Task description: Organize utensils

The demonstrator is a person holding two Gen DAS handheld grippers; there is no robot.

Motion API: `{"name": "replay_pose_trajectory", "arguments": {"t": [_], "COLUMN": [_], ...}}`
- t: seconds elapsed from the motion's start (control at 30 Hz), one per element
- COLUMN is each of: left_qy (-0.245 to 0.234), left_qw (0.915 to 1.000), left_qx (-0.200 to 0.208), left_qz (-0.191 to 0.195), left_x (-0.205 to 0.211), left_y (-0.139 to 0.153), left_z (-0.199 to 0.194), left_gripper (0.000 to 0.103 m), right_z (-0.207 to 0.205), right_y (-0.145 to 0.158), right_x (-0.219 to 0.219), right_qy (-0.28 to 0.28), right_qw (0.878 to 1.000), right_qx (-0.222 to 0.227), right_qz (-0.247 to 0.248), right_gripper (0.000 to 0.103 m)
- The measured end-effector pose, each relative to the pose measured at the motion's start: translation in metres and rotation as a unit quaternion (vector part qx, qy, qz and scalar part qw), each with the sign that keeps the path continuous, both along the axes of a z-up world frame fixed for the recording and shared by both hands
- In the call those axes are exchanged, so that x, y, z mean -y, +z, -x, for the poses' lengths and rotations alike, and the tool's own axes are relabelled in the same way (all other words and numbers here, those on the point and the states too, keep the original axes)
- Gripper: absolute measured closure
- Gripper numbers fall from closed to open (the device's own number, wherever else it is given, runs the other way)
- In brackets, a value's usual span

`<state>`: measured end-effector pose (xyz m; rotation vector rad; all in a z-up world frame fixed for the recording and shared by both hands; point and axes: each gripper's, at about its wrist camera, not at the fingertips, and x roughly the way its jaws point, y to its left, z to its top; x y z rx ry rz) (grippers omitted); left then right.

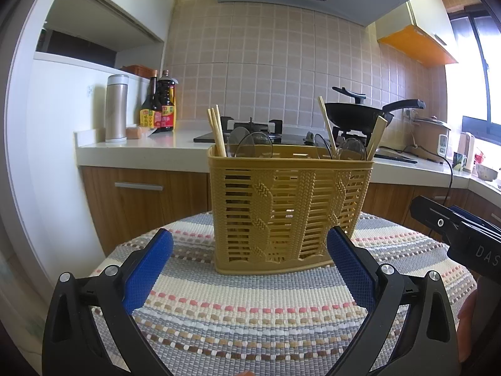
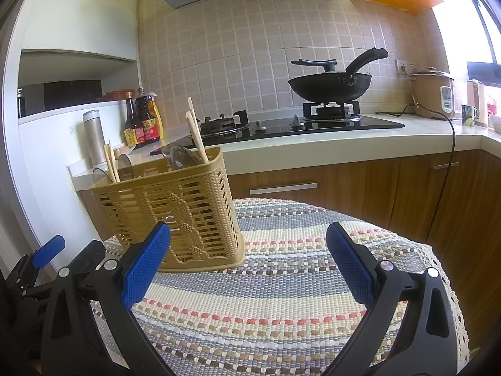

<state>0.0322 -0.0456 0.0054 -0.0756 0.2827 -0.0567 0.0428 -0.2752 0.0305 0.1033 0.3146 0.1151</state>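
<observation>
A tan slatted basket (image 1: 289, 206) stands upright on the striped woven mat (image 1: 250, 313) covering the table, holding chopsticks (image 1: 218, 134) and clear spoons (image 1: 253, 145) (bowls up). The left gripper (image 1: 249, 269) faces it with fingers apart, holding nothing; the right gripper (image 2: 249, 263), also spread and holding nothing, sits just right of it. Behind, a black wok (image 2: 330, 86) rests on the stove.

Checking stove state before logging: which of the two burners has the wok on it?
The right-hand burner carries the black wok. The left-hand burner, nearer the sauce bottles, is bare.
</observation>
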Motion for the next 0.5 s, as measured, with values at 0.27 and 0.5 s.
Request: {"name": "replay_pose_trajectory", "arguments": {"t": [0.27,0.5], "left_qy": [0.001,0.001], "left_qw": [1.0000,1.0000], "left_qx": [0.000,-0.002], "left_qz": [-0.001,-0.004], "left_x": [-0.0006,-0.0011], "left_y": [-0.0015,-0.0013], "left_z": [-0.0002,0.0000], "left_gripper": [0.008,0.008], "right_z": [0.0003,0.0007], "right_y": [-0.0005,-0.0011], "right_x": [-0.0012,-0.0018], "right_qy": [0.001,0.001], "right_qw": [1.000,1.000], "right_qx": [-0.001,-0.002], "right_qz": [0.000,0.000], "right_gripper": [0.008,0.008]}}
